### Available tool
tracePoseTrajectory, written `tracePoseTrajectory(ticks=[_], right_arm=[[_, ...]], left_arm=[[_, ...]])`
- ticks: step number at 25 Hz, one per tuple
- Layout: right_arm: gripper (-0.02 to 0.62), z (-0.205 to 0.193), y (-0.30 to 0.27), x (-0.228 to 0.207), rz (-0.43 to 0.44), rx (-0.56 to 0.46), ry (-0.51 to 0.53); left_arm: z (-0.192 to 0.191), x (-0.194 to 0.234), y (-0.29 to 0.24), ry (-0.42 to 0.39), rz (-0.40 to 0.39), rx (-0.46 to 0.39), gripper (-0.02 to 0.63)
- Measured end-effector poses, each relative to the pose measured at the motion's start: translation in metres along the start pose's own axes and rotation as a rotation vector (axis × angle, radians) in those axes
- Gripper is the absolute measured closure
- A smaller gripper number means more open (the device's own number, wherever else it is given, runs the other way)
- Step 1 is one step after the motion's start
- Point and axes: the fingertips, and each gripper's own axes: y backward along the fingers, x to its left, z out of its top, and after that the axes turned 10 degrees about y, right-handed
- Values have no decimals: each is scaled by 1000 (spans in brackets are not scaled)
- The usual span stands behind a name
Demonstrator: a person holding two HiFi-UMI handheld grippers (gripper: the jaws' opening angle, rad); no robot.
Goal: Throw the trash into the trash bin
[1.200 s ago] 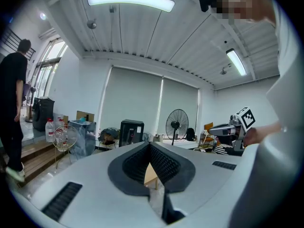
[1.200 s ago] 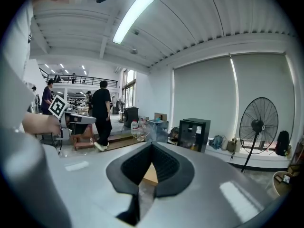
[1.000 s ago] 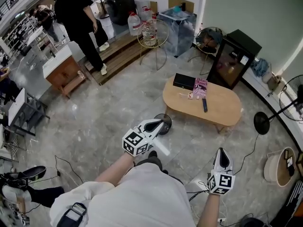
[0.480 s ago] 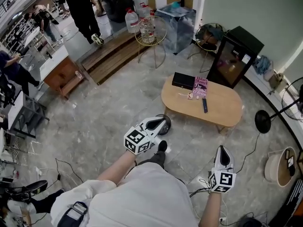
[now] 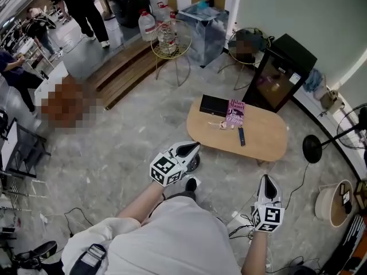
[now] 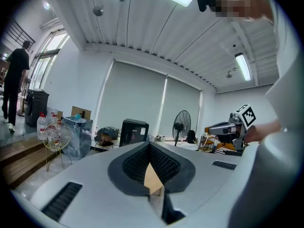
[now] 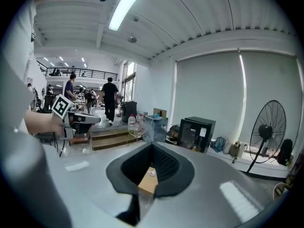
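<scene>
A small pale crumpled scrap of trash (image 5: 224,125) lies on the oval wooden table (image 5: 264,139), near a black box (image 5: 213,105), a pink book (image 5: 235,112) and a dark remote (image 5: 241,136). My left gripper (image 5: 196,145) points at the table's near left end, jaws together, nothing in them. Lower right, my right gripper (image 5: 267,178) is shut and empty, short of the table. Through the right gripper's (image 7: 152,145) pads I glimpse the scrap (image 7: 151,173). A round pale bin (image 5: 331,202) stands on the floor at far right. Another bin lined with a blue bag (image 5: 203,27) stands at the back.
A round dark disc (image 5: 192,162) sits on the floor under my left gripper. A standing fan's base (image 5: 312,148) and cables (image 5: 298,188) lie right of the table. A black cabinet (image 5: 281,73), a wire side table (image 5: 169,42) and wooden steps (image 5: 123,73) stand behind. People walk at far left.
Both grippers and I have moved forward toward the table, which now sits closer. The jaws stayed shut. The person in black has walked farther off at the top left.
</scene>
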Motion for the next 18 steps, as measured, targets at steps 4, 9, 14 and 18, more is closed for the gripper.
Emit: tracePoseTrajectory(ticks=[4,9,14,18], right_arm=[[584,7,-44,-4,8,24,-11],[584,19,-90,7,54,15,-21],[584,19,-124,12,69,14,-26],[584,16,-141,15,97,21,-26]], left_arm=[[13,31,-24,-9,-17,25,600],[26,66,-41,-18,-25,48,600],[29,90,-54,-19,-22,64,600],[30,98,-59,-10,-12,64,600]])
